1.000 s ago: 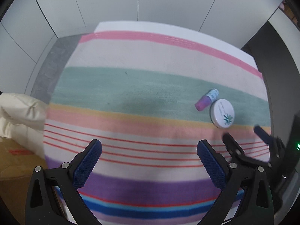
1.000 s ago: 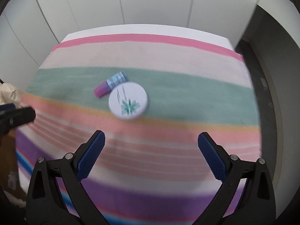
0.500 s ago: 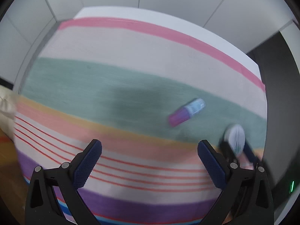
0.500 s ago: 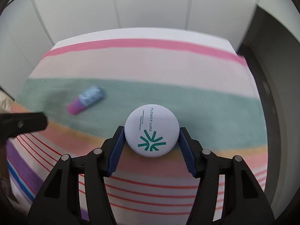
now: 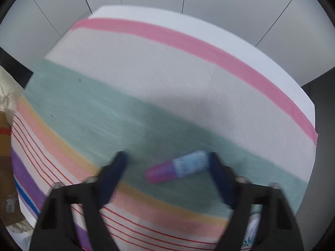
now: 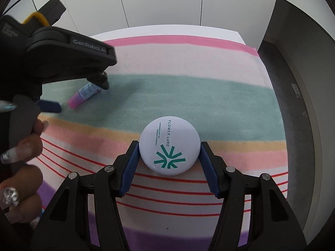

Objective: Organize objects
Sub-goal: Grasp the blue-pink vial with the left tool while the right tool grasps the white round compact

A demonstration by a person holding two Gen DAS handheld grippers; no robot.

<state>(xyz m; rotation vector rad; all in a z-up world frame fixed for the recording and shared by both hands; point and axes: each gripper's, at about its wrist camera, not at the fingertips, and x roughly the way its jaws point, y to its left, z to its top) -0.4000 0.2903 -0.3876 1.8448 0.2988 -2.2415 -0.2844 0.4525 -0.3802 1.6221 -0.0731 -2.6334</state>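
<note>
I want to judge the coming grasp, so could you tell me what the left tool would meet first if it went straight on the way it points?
Probably the pink and blue tube, lying between its fingers, then the striped cloth; depth is unclear.

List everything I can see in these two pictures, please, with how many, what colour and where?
Round compact: one, white with a green mark and the words FLOWER LURE, over the pink and red-lined stripes, pinched in the right claw.
Small tube: one, pink-purple with a pale blue label, lying on the green stripe between the left claw's pads.
Striped cloth: one, pink, cream, green, orange, red-lined and purple bands, covering the table.
Wall panels: several, white, behind the table.
Cardboard box: one, brown, at the left edge of the left view.
Right claw: one, black with blue pads, shut on the compact.
Left claw: one, black with blue pads, just closing around the tube.
Person's hand: one, long decorated nails, holding the left claw's handle.
</note>
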